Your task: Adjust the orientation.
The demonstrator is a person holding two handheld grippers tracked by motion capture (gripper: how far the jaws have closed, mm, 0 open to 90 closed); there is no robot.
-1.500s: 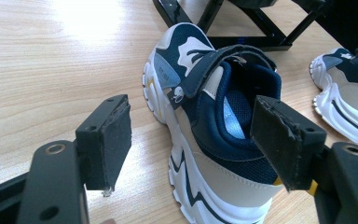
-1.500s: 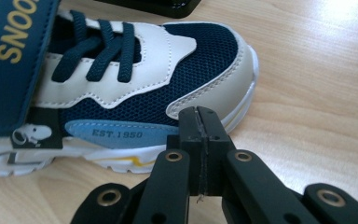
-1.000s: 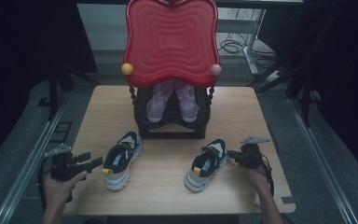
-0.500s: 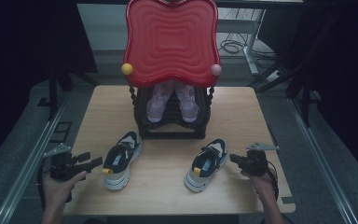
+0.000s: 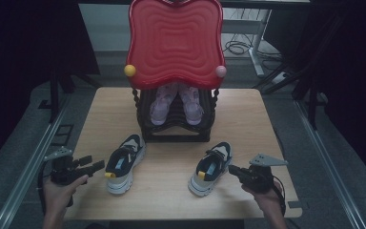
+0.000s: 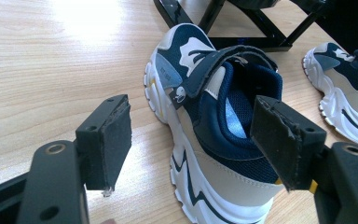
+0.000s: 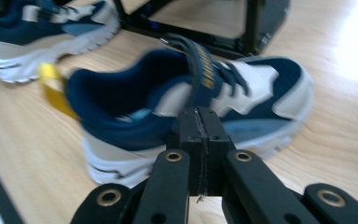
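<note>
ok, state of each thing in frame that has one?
left gripper: open, empty, aimed at left sneaker
right gripper: shut, empty, by right sneaker
left sneaker: upright on table, strap fastened
right sneaker: upright on table
pink shoes: on the black rack, under red top

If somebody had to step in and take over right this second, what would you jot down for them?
Left gripper: open, jaws astride the heel of the left sneaker but not pressing it.
Right gripper: shut, empty, just beside the right sneaker.
Both sneakers stand on the wooden table, toes toward the black shoe rack; a pink pair already sits in the rack under the red top.
Done: nothing lifted yet.
Left: probably grip each sneaker and set it in the rack.
</note>
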